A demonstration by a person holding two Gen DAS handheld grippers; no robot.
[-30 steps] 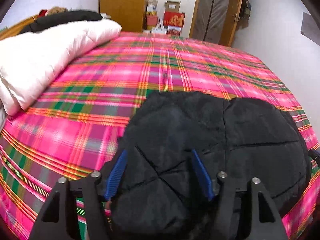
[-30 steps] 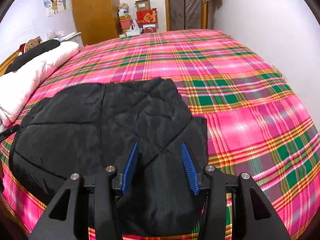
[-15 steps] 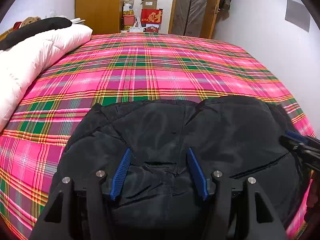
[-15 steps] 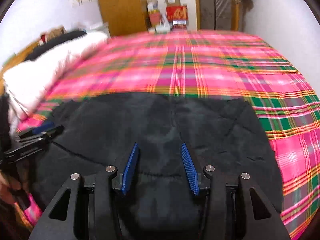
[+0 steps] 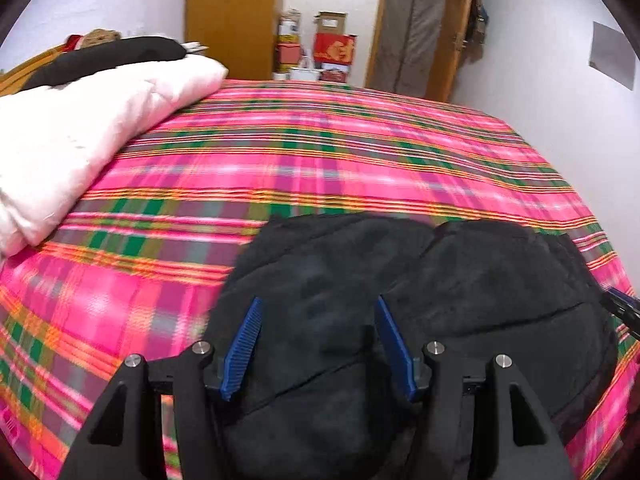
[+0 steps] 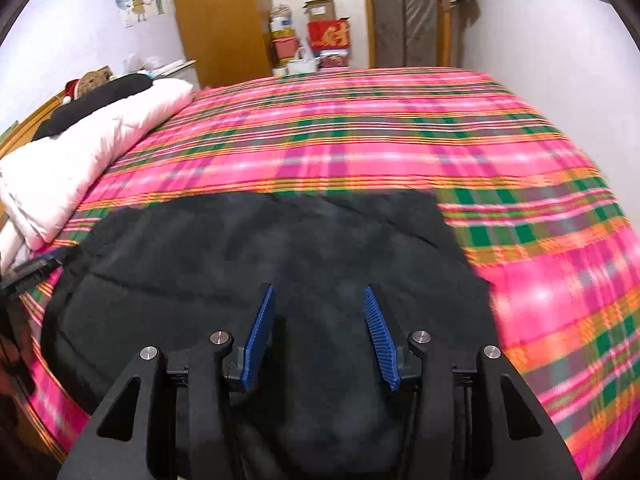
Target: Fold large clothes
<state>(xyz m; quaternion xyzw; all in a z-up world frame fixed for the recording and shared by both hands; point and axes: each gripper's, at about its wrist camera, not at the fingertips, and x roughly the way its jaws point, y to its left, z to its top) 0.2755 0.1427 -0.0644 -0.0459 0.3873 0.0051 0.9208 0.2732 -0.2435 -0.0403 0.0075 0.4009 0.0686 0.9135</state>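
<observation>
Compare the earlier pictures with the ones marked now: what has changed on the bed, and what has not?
The black jacket changed shape: a second ago the right view showed a flap jutting toward the camera; now it lies as one broad slab with a straight far edge. Both views swung sideways and back, so the left gripper and right gripper moved. Jaws stayed apart over the jacket. The plaid cover and white duvet are unchanged.

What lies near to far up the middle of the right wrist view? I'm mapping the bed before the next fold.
Right gripper → black quilted garment → pink plaid bedspread → stacked boxes against the far wall.
</observation>
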